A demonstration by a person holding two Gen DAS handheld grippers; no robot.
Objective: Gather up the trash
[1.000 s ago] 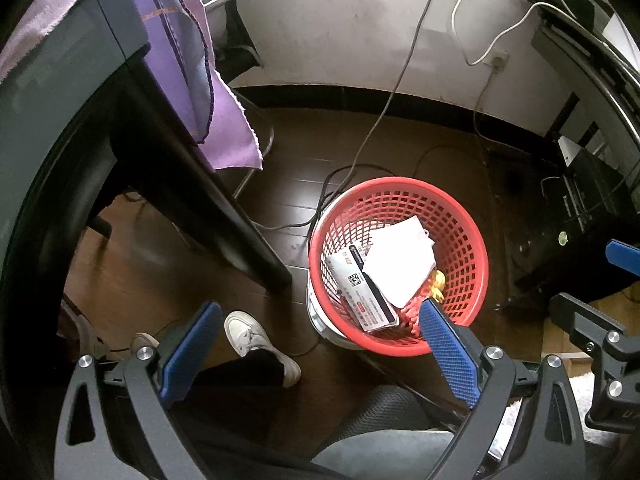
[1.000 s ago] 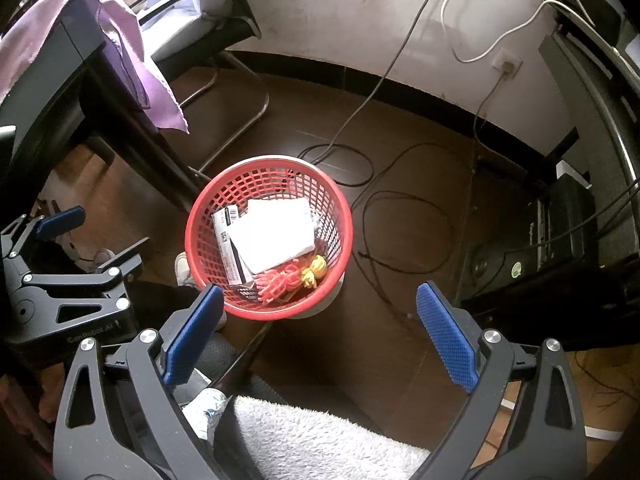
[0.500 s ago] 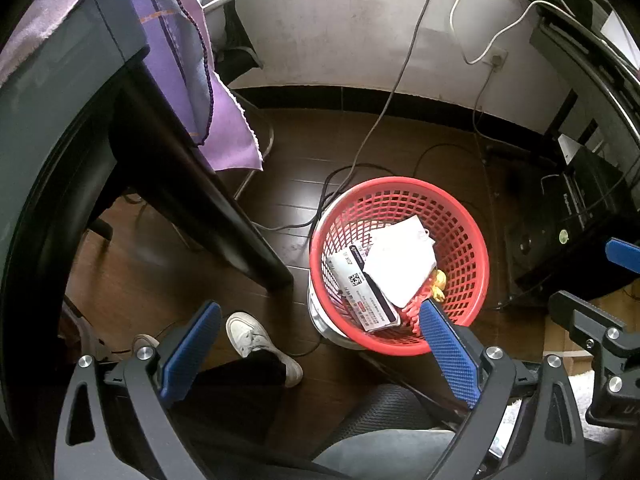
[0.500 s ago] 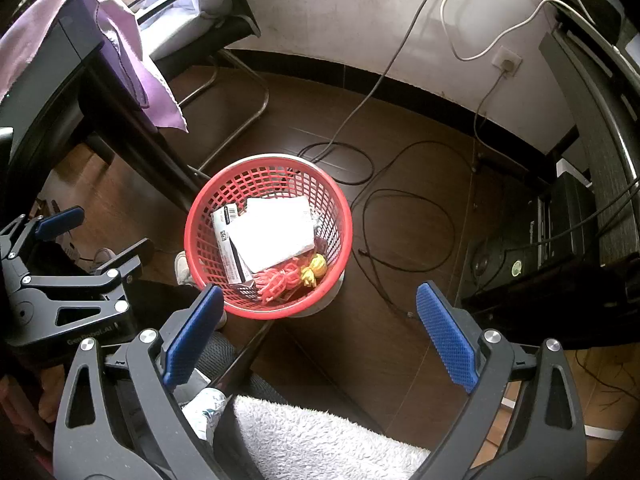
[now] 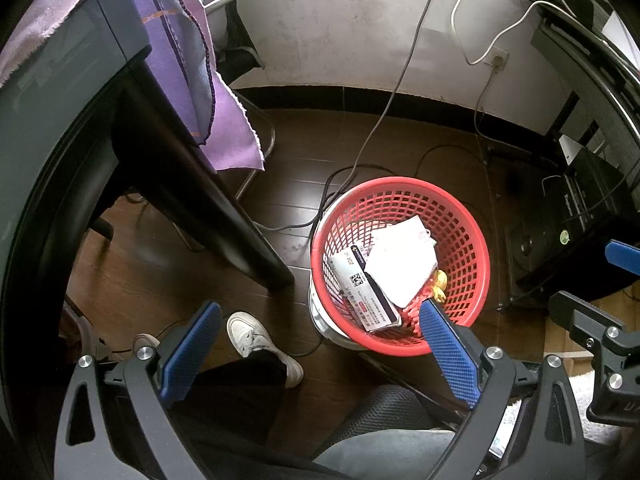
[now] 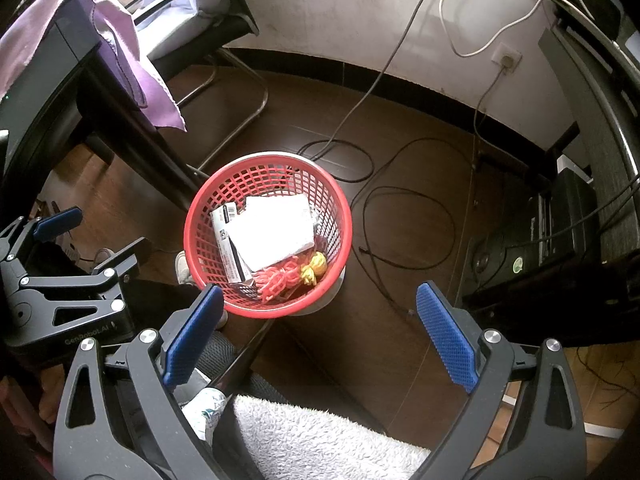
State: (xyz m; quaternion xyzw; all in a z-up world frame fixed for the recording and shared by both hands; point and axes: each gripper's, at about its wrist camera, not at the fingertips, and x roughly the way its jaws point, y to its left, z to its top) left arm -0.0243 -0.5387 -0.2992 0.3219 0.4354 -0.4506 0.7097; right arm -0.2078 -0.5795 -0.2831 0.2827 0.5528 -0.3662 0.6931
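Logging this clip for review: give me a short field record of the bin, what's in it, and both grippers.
bin: red mesh basket standing on dark wood floor
contents: white paper, printed box, red and yellow scraps
left gripper: open, nothing held
right gripper: open, nothing held
nearby: purple cloth over the dark table; cables on the floor

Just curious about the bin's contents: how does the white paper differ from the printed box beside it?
The white paper is blank and lies on top; the printed box carries text and a code and is partly tucked beneath it. The paper looks broad and flat, the box narrow and long. Both lie in the red basket.
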